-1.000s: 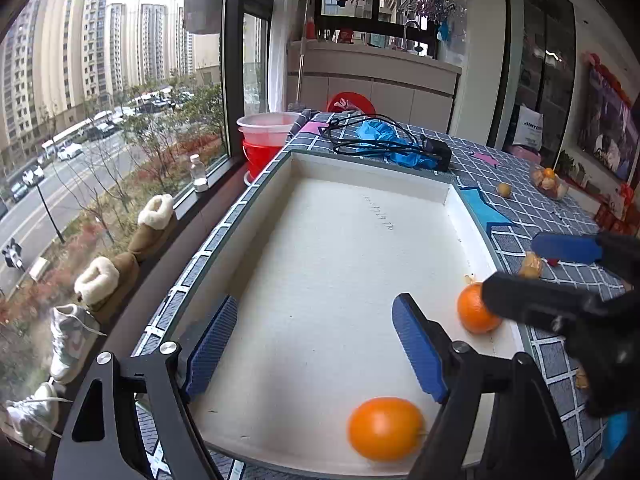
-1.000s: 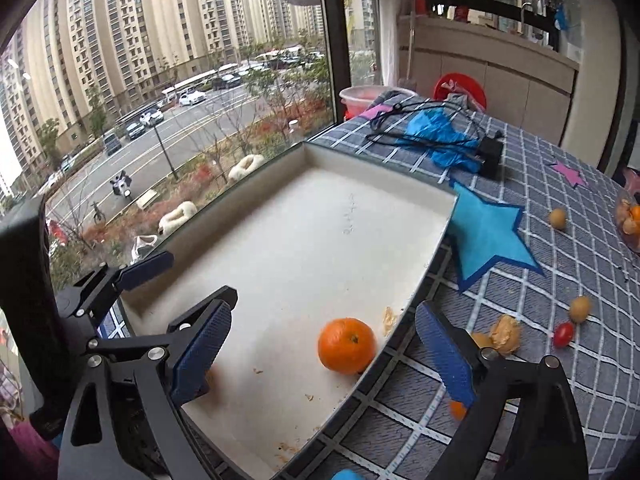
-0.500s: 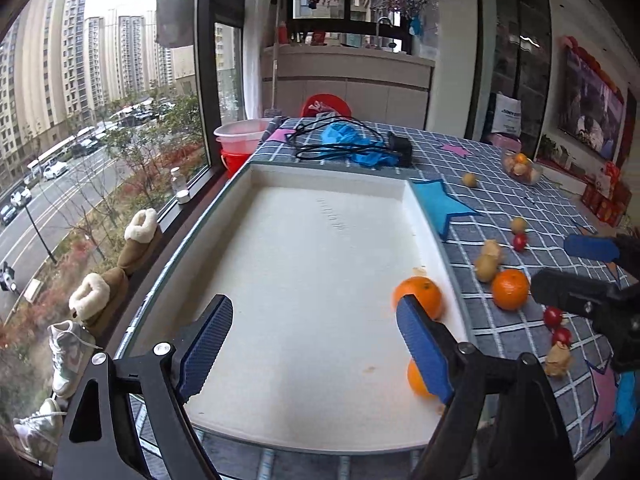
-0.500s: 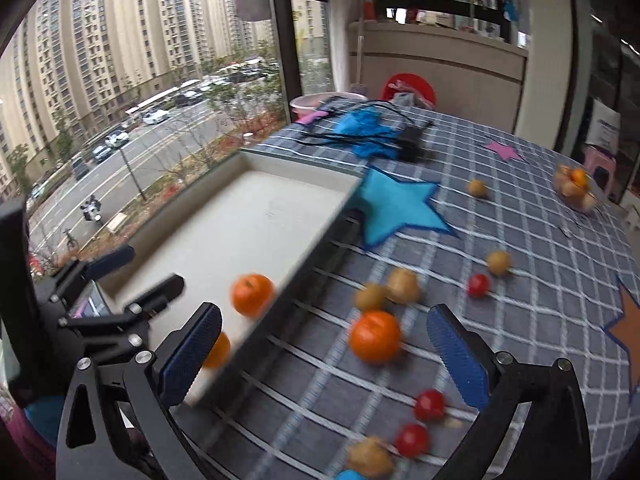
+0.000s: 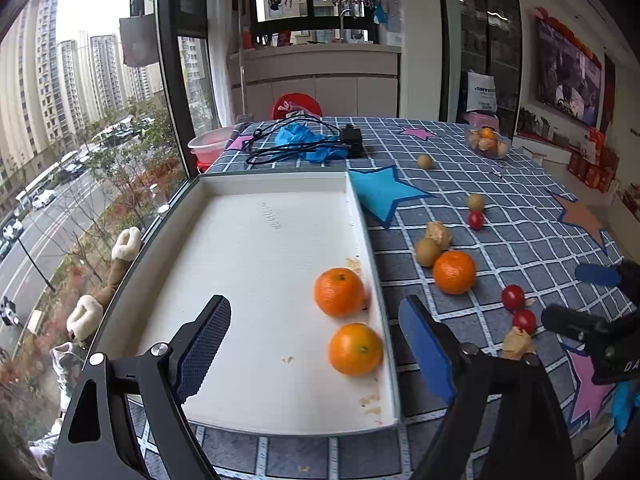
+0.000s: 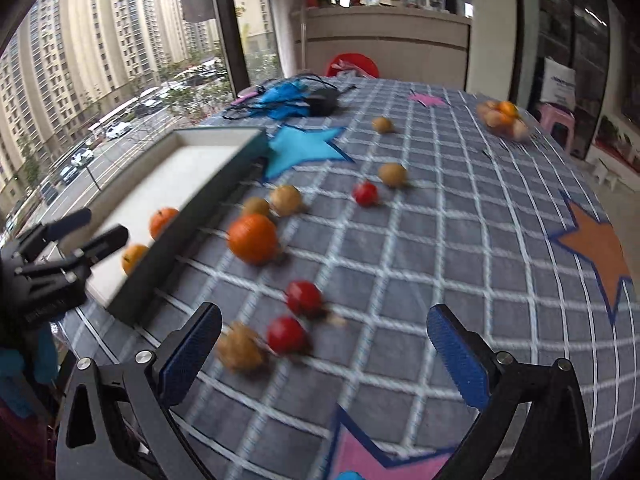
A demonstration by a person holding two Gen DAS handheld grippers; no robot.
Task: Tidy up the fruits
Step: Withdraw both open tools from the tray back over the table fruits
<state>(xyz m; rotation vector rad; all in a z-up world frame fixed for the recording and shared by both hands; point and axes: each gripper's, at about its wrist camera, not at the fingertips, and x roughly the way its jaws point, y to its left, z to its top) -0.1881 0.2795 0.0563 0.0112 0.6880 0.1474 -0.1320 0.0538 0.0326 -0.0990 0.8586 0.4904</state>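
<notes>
Both tongs are spread wide with nothing in them. Left tongs [image 5: 314, 354] hang over the near end of the white tray [image 5: 256, 178], and their jaws have just been opening a bit more, nothing between the pads. Right tongs [image 6: 324, 354] sit over the checked tablecloth [image 6: 460, 208] with jaws as wide as they go, having just opened up too, bare cloth and a few small fruits between them but no pad touching anything.

Left view gives the clean look into the tray: two oranges, one [image 5: 339, 292] near the right wall and another [image 5: 355, 349] just in front of it, plus some crumbs. A third orange [image 5: 454, 272] is out on the cloth just beside the tray, next to a brownish fruit [image 5: 427, 252].

Right view is blurry, but it shows the loose stuff closer: two red cherry tomatoes [image 6: 304, 297] near the tongs, a papery brown fruit [image 6: 240, 346] by the left pad, and another tomato [image 6: 366, 193] farther off. It also catches an orange star [image 6: 596, 248] on the cloth and a small bowl of fruit [image 6: 504, 120] at the far side.
</notes>
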